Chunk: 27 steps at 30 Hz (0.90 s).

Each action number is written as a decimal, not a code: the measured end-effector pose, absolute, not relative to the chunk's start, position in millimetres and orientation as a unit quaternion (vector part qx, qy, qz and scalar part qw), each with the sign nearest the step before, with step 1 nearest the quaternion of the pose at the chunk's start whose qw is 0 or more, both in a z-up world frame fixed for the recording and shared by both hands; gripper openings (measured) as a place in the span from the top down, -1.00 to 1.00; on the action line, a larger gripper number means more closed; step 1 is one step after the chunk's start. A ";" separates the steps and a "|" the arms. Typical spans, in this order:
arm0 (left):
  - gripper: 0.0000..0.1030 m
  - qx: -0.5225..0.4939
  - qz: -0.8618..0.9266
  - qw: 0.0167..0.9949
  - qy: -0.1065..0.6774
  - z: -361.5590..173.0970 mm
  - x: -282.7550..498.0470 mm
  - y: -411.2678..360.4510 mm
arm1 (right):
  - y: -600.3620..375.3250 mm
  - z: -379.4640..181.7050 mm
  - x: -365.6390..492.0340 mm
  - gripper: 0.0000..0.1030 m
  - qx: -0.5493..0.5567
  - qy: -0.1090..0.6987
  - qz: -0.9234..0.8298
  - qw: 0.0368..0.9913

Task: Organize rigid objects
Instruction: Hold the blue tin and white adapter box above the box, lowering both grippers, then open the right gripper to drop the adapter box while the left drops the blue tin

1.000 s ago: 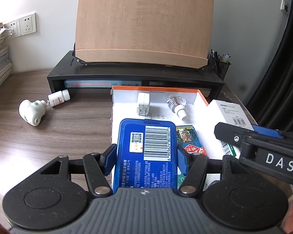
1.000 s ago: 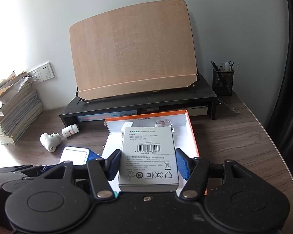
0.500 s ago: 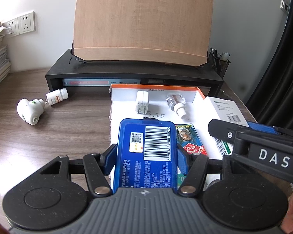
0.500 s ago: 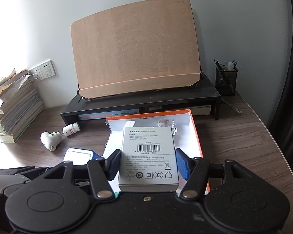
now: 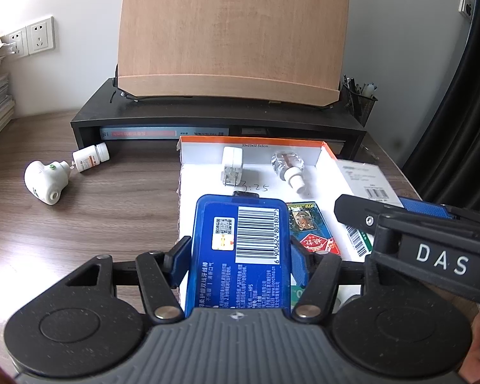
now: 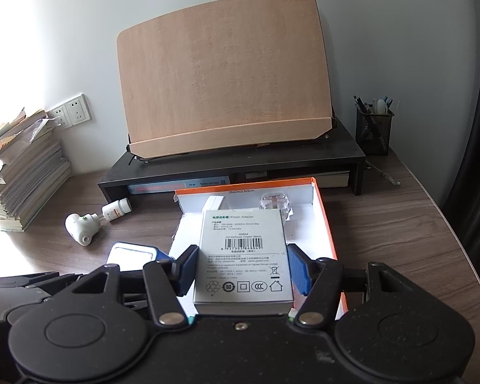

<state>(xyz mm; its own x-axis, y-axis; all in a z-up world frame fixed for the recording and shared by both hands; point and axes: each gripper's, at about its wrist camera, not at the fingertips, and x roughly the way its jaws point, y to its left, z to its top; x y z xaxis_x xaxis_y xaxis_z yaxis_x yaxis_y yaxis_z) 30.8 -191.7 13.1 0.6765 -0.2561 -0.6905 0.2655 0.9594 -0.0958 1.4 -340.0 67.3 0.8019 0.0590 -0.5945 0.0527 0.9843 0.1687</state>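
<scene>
Both wrist views look forward and downward, close over the shared orange-rimmed white cardboard tray (image 5: 328, 152) (image 6: 323, 211) from adjacent positions.

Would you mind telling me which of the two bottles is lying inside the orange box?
The clear bottle with the white cap; the white pill bottle lies on the desk outside the orange box.

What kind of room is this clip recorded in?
Probably a home or office study desk: a black monitor riser on a dark wood-grain desk, a black mesh pen holder and a tall paper stack.

Soft daylight from the left, pale glare on wall and desk — sharp focus, fisheye-bent edges
</scene>
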 end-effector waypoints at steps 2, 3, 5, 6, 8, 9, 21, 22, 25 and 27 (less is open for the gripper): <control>-0.21 0.006 -0.143 0.915 0.376 12.8 31.3 -191.6 | -339.5 67.0 1.9 -0.38 0.088 0.315 0.002 0.945; -0.21 0.006 -0.143 0.915 0.377 12.5 31.6 -191.7 | -339.0 66.6 2.5 -0.38 0.088 0.316 0.001 0.945; -0.21 0.007 -0.144 0.915 0.377 12.2 32.3 -192.3 | -338.3 65.9 3.5 -0.38 0.087 0.317 0.001 0.944; -0.21 0.008 -0.145 0.915 0.378 11.9 33.0 -192.5 | -338.0 65.4 4.4 -0.38 0.087 0.318 0.001 0.944; -0.21 0.008 -0.145 0.914 0.379 11.3 34.1 -192.5 | -337.3 64.7 6.1 -0.32 0.085 0.319 0.001 0.944; -0.21 0.008 -0.145 0.914 0.379 10.9 34.7 -192.5 | -337.5 64.3 7.1 -0.32 0.085 0.319 0.001 0.944; -0.21 0.011 -0.149 0.908 0.390 4.2 43.6 -192.4 | -352.0 59.1 15.0 -0.14 0.090 0.325 -0.022 0.941; -0.21 0.011 -0.149 0.908 0.391 3.7 44.4 -192.2 | -354.8 59.0 14.4 -0.15 0.093 0.325 -0.026 0.941; -0.21 0.010 -0.150 0.907 0.394 2.3 47.0 -192.3 | -363.2 57.7 10.4 -0.19 0.102 0.328 -0.030 0.939; -0.21 0.010 -0.152 0.906 0.396 1.7 48.6 -191.9 | -367.6 56.8 4.1 -0.25 0.105 0.328 -0.031 0.938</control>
<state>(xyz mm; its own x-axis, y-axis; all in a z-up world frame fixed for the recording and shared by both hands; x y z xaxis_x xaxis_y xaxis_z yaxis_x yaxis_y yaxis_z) 48.6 -191.9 1.7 0.6403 -0.2674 -0.7201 0.2835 0.9535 -0.1020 4.1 -367.6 56.8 0.7824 0.0107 -0.6227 0.1267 0.9762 0.1760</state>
